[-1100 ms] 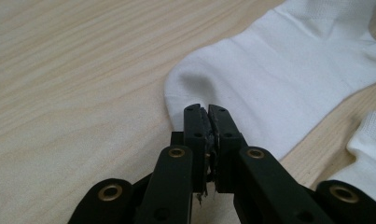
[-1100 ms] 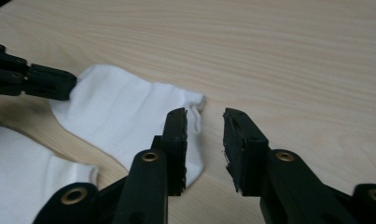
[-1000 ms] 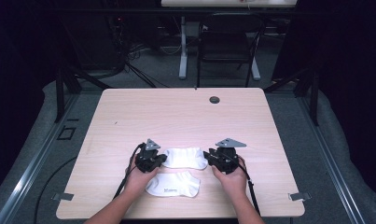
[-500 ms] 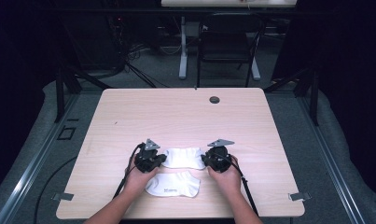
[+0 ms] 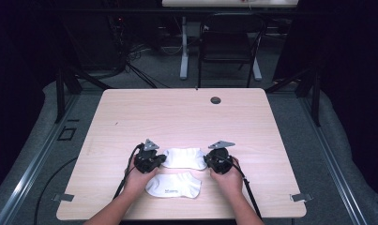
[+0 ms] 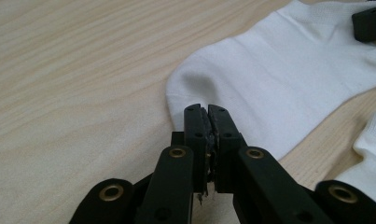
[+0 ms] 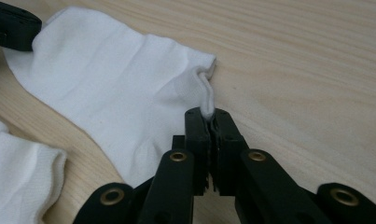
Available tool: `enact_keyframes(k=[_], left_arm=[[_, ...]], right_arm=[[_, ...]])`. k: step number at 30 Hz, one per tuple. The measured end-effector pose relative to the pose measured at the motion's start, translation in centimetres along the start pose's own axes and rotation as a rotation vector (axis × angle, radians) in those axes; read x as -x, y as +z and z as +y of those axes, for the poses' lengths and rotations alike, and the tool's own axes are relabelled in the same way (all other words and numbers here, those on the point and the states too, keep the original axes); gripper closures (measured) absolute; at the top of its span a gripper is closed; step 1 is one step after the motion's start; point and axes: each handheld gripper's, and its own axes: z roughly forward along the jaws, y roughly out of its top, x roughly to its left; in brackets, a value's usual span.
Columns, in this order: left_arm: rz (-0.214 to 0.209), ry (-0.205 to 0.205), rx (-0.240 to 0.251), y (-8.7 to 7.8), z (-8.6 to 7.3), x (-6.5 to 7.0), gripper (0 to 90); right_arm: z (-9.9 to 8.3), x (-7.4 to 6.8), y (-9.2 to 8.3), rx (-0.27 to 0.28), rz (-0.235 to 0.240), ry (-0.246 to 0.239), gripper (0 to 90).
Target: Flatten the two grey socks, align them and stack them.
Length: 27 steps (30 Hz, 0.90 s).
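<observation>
Two white ankle socks lie near the table's front edge. The far sock (image 5: 184,158) stretches between both grippers, and the near sock (image 5: 173,185) lies flat just in front of it. My left gripper (image 5: 162,159) is shut on the far sock's (image 6: 279,79) left end, its jaws (image 6: 207,112) pressed together over the fabric edge. My right gripper (image 5: 207,160) has just been closing and now pinches a raised fold of the sock's (image 7: 111,88) right end between its tips (image 7: 207,113). A corner of the near sock (image 7: 17,177) shows at the lower left.
The light wooden table (image 5: 177,112) has a dark round grommet (image 5: 215,100) near its far edge. A black chair (image 5: 226,47) and a desk leg stand on the floor beyond. Cables trail from both grippers toward the table's front edge.
My right gripper slid left and down onto the far sock's right end and its jaws closed on the fabric. My left gripper stayed where it was, shut.
</observation>
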Motion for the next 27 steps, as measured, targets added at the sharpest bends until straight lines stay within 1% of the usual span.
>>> enact_keyframes(k=[4,5,7,8,15,19,23,27], left_arm=[[0.005,0.005,-0.004,-0.1,0.0,-0.2,87.5],[0.008,-0.001,-0.003,-0.2,0.0,-0.2,87.5],[0.006,0.000,-0.002,-0.2,0.0,-0.3,87.5],[0.005,0.000,-0.002,-0.2,0.0,-0.3,87.5],[0.004,-0.010,0.014,-0.7,0.2,-0.5,87.5],[0.002,-0.007,0.014,-1.0,0.4,-0.5,87.5],[-0.001,-0.001,0.036,-1.8,0.9,-0.4,87.5],[-0.005,-0.002,0.054,-2.4,1.3,-0.4,87.5]], right_arm=[[0.0,0.0,0.0,-0.001,0.008,0.000,87.2],[0.0,-0.1,0.0,0.001,0.010,0.003,87.2],[0.0,-0.1,-0.1,-0.002,0.012,0.002,87.1],[0.1,-0.1,-0.1,0.007,0.018,0.008,87.1],[0.6,-0.3,-0.7,0.018,0.037,0.028,87.1],[0.9,-0.5,-0.9,0.023,0.037,0.015,87.2],[1.3,-0.7,-1.6,0.043,0.044,0.010,87.2],[1.7,-0.7,-2.2,0.072,0.050,0.017,87.2]])
